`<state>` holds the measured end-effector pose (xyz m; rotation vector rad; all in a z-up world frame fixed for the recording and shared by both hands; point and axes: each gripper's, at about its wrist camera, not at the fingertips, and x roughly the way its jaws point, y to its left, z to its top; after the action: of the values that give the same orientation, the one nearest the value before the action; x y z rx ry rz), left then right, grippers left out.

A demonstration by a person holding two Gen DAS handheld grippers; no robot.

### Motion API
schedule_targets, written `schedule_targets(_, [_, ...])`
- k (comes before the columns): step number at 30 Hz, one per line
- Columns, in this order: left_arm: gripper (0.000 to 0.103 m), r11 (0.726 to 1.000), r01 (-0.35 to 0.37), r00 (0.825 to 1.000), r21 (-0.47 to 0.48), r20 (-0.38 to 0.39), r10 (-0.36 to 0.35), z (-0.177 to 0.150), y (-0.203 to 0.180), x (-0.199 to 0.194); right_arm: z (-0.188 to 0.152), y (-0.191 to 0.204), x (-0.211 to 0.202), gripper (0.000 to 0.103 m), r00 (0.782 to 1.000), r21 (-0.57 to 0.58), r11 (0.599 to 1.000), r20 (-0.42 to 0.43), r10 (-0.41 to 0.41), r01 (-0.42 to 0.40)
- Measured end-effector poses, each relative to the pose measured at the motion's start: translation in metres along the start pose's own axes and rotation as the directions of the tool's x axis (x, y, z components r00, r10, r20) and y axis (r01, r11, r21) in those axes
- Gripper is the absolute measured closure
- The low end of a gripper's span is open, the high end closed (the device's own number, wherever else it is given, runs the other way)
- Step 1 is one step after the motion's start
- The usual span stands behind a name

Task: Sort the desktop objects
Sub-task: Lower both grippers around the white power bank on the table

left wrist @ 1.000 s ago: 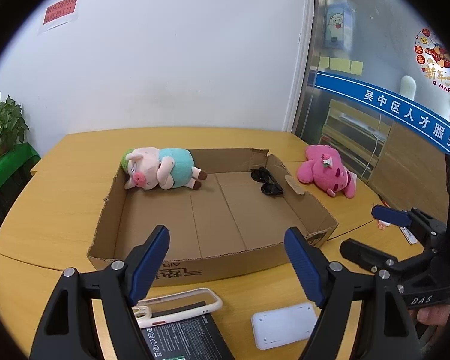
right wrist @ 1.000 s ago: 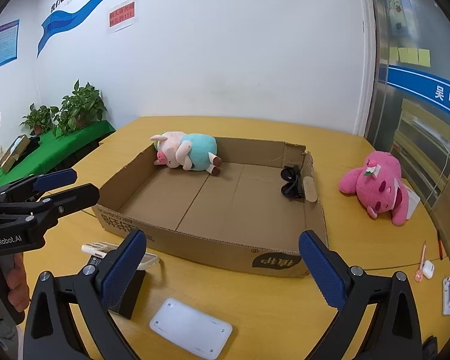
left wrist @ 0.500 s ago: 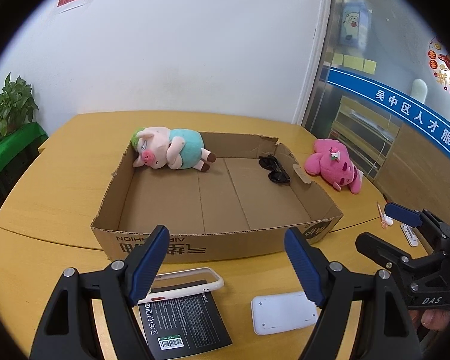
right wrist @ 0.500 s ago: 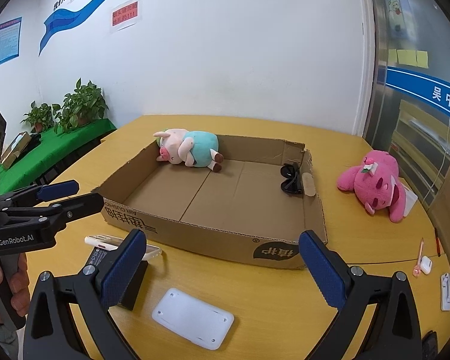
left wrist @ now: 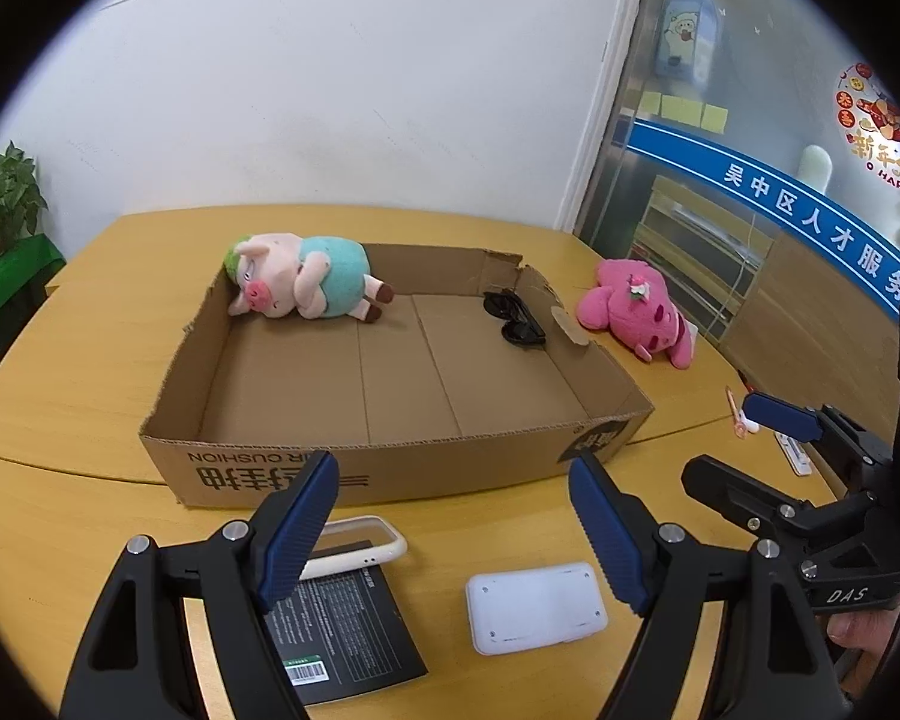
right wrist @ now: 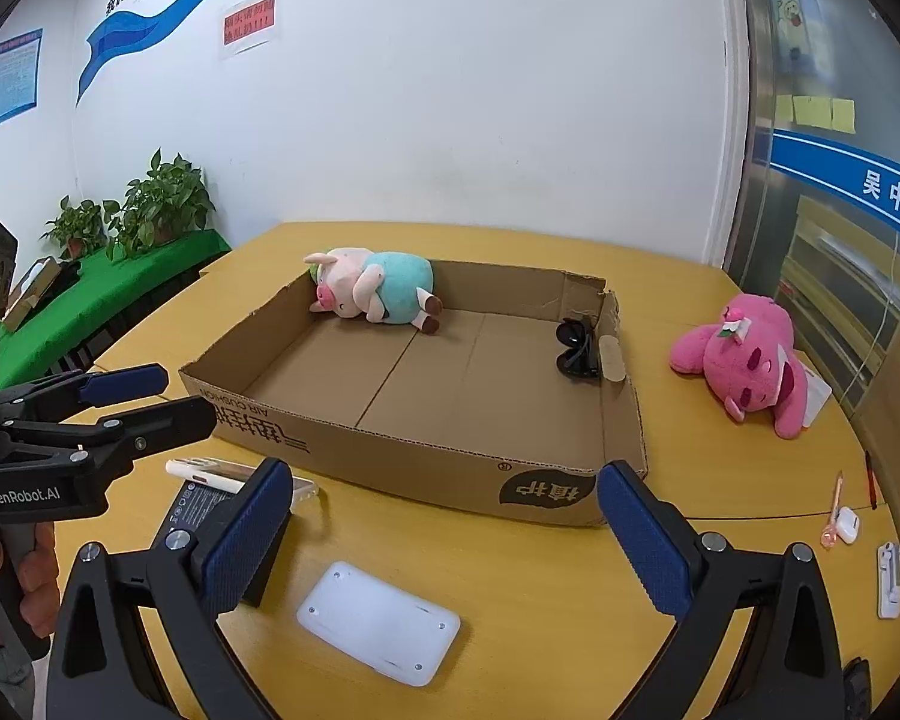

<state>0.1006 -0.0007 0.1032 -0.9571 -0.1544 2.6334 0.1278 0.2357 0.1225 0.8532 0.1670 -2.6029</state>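
Note:
A shallow cardboard box (left wrist: 390, 468) (right wrist: 426, 462) stands on the yellow table. Inside lie a pig plush in a teal shirt (left wrist: 306, 285) (right wrist: 378, 291) at the far left corner and black sunglasses (left wrist: 513, 318) (right wrist: 576, 348) at the right wall. A pink plush (left wrist: 636, 312) (right wrist: 744, 366) lies on the table right of the box. In front of the box lie a white flat device (left wrist: 534, 606) (right wrist: 378, 621), a phone case (left wrist: 360, 546) (right wrist: 234, 474) and a black booklet (left wrist: 342, 624) (right wrist: 198, 504). My left gripper (left wrist: 453, 531) and right gripper (right wrist: 444, 540) are open and empty above them.
Small white items and a pink pen (right wrist: 834, 516) lie at the table's right edge. A white clip (right wrist: 891, 579) lies near them. Potted plants (right wrist: 150, 204) stand on a green-covered table at the left. A white wall is behind.
Both grippers have pulled back and risen a little from the box, so more of the table in front shows. Both stay open. No object has moved.

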Motion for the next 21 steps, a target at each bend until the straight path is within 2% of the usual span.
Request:
schedule_targets(3, [0.024,0.999,0.048,0.997,0.001,-0.068,-0.047,-0.007,-0.002,0.012,-0.013,-0.007,0.006,0.000,0.998,0.012,0.999,-0.030,0.050,-0.050])
schedule_targets(5, [0.024,0.995,0.101,0.984,-0.010,-0.148,-0.101,-0.017,-0.003,0.027,-0.032,-0.018,0.019,0.000,0.987,0.055,0.991,-0.098,0.125,-0.120])
schedule_targets(7, [0.024,0.990,0.138,0.960,-0.019,-0.245,-0.138,-0.031,-0.007,0.048,-0.052,-0.028,0.033,0.000,0.966,0.119,0.977,-0.167,0.197,-0.178])
schedule_targets(12, [0.024,0.977,0.209,0.912,-0.038,-0.353,-0.209,-0.052,-0.021,0.077,-0.106,-0.048,0.054,0.000,0.929,0.249,0.948,-0.259,0.264,-0.199])
schedule_targets(17, [0.024,0.973,0.230,0.862,-0.009,-0.461,-0.208,-0.068,-0.039,0.107,-0.131,-0.055,0.053,0.000,0.916,0.289,0.933,-0.273,0.294,-0.213])
schedule_targets(19, [0.024,0.981,0.195,0.853,-0.014,-0.492,-0.177,-0.075,-0.039,0.118,-0.137,-0.057,0.049,0.000,0.914,0.293,0.931,-0.274,0.299,-0.217])
schedule_targets(21, [0.024,0.985,0.171,0.850,-0.030,-0.501,-0.162,-0.077,-0.035,0.124,-0.140,-0.060,0.048,0.000,0.912,0.308,0.925,-0.271,0.308,-0.221])
